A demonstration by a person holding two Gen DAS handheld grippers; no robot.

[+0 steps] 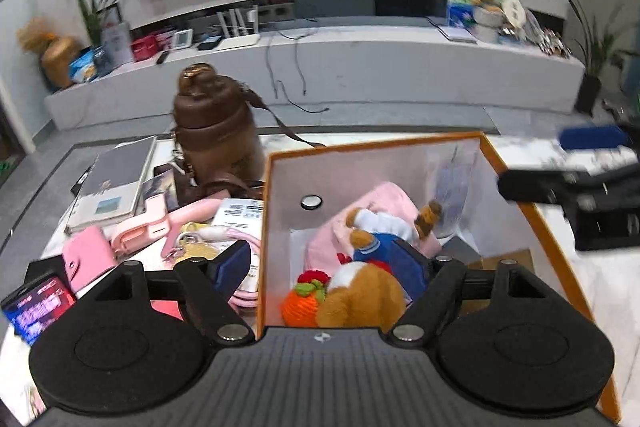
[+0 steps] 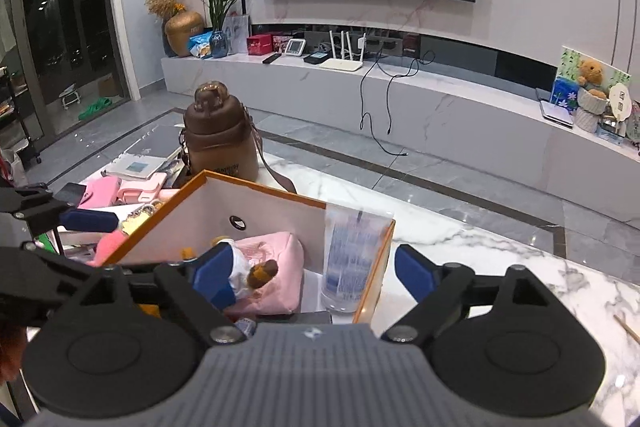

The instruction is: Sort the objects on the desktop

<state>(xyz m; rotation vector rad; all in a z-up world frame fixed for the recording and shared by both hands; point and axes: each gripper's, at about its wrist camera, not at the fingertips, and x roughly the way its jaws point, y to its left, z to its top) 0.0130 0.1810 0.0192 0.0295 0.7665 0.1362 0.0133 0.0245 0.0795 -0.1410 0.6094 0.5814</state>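
Two hand-held grippers sit nearest my cameras, both spread wide with nothing between the pads. My left hand-held gripper [image 1: 326, 267] hovers over the near edge of the orange-rimmed box [image 1: 536, 223], one pad outside its left wall and the other above the contents. My right hand-held gripper [image 2: 314, 277] straddles the box's right wall, its left pad above the toy and its right pad over bare marble.

Just past the pads, inside the box, a plush dog in a blue jacket [image 1: 368, 267] lies on a pink pouch [image 2: 276, 259], with an orange knitted fruit [image 1: 300, 301] at its feet and a clear printed cup [image 2: 348, 259] standing upright in the far right corner. I judge this the release step: the toy is down in the box and neither gripper touches it.

Left of the box, on the table [image 2: 500, 255], unsorted things remain: a pink wallet [image 1: 86, 259], a pink hand-held fan [image 1: 152, 223], a keyring charm [image 1: 196, 245], a phone with a lit screen [image 1: 38, 305], and a notebook [image 1: 114, 183]. Behind them stands a brown bottle [image 2: 220, 139] with a strap, close against the box's far left corner.

Next I would lift my left gripper clear of the wall and swing it left, coming down on the wallet or fan with the pads across its narrow side; the pile is crowded, so neighbours may shift.
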